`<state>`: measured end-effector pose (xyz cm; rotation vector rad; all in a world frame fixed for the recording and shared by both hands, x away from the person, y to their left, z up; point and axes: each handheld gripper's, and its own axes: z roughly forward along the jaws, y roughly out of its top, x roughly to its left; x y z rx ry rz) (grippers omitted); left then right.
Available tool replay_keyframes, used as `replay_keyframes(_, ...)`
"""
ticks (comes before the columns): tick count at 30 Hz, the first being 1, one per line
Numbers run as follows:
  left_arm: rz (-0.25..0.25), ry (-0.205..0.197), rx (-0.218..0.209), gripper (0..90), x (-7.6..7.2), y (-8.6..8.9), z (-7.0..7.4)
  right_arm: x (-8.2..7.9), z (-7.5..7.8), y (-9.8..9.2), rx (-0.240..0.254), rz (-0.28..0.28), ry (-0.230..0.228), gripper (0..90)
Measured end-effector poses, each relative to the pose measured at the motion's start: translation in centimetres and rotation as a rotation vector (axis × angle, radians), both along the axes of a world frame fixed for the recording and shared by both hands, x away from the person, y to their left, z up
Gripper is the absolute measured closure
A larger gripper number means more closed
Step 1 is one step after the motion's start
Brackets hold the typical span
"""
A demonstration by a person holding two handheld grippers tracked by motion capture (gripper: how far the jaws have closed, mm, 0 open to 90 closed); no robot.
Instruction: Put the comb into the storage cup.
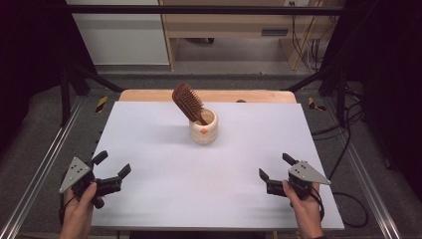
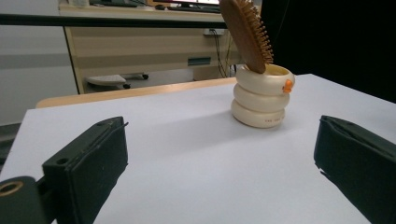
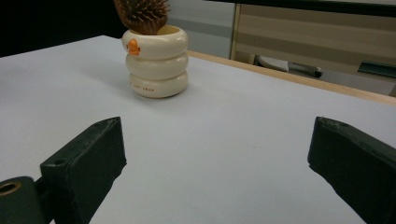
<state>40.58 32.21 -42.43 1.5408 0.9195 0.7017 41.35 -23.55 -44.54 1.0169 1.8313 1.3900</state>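
A cream ribbed cup (image 1: 203, 127) with a small orange mark stands upright near the far middle of the white table (image 1: 149, 149). A brown wooden hairbrush (image 1: 188, 103) stands handle-down in it, its head leaning left. The cup (image 2: 263, 97) and the brush (image 2: 246, 32) appear ahead in the left gripper view; the cup (image 3: 156, 61) and the brush's bristles (image 3: 141, 14) appear in the right gripper view. My left gripper (image 1: 112, 165) is open near the front left corner, holding nothing. My right gripper (image 1: 275, 167) is open at the front right, also holding nothing. Both are well apart from the cup.
A wooden strip (image 1: 149, 95) runs along the table's far edge. Metal rails (image 1: 45, 164) flank the table, and cables (image 1: 343, 149) lie on the floor at the right. Desks (image 1: 224, 25) stand beyond. Bare white surface lies between the grippers and the cup.
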Motion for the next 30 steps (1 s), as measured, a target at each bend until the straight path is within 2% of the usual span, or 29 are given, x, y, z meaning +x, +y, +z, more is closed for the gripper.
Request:
replay_keyframes(9,-0.051,0.04,0.017,2.7,-0.8,-0.8,-1.0,-0.2,-0.6,-0.8,-0.004,0.007,-0.019,4.4)
replay_keyframes(19,-0.053,0.077,0.025,3.3,-0.9,-1.2,-1.9,-0.1,-1.0,-0.9,-0.006,0.025,-0.019,4.3)
replay_keyframes(22,-0.044,0.067,0.026,3.3,-1.0,-1.3,-2.0,-0.1,-1.3,-1.0,-0.008,0.038,-0.018,4.4)
replay_keyframes(24,-0.043,0.049,0.023,3.3,-1.0,-1.4,-2.0,-0.1,-1.4,-1.0,-0.012,0.052,-0.016,4.3)
replay_keyframes(26,-0.035,0.022,0.042,3.3,-1.1,-1.5,-2.0,0.0,-1.5,-0.9,-0.019,0.064,-0.019,4.4)
replay_keyframes(30,-0.015,-0.005,0.028,3.2,-1.2,-1.1,-1.9,0.2,-1.5,-0.7,-0.019,0.074,-0.02,4.3)
